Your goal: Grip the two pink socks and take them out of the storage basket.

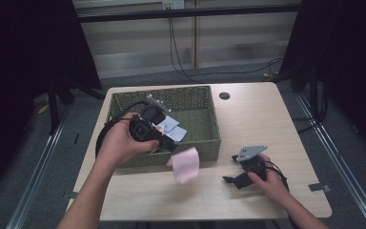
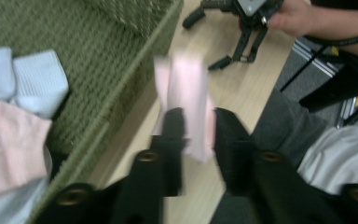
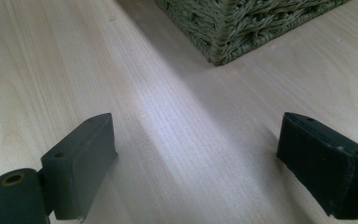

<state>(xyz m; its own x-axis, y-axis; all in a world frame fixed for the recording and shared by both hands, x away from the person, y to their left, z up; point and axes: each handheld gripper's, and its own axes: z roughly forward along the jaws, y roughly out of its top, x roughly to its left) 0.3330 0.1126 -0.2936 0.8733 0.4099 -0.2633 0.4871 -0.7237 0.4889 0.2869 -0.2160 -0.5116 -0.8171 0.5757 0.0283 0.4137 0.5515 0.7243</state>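
A pink sock (image 1: 186,164) hangs blurred in the air just outside the front wall of the green woven basket (image 1: 195,149), above the wooden table (image 1: 248,119). My left gripper (image 1: 169,147) is held over the basket's front rim. In the left gripper view the pink sock (image 2: 186,93) stands between the parted jaws of my left gripper (image 2: 199,135), and the pads do not clamp it. Light blue socks (image 2: 32,79) and a pink one (image 2: 9,140) lie inside the basket. My right gripper (image 1: 230,168) rests on the table to the right, open and empty (image 3: 196,163).
A corner of the basket (image 3: 223,42) lies ahead of the right gripper. A round dark cable hole (image 1: 224,96) sits near the table's far edge. Black stands and cables (image 1: 181,62) lie on the floor beyond the table.
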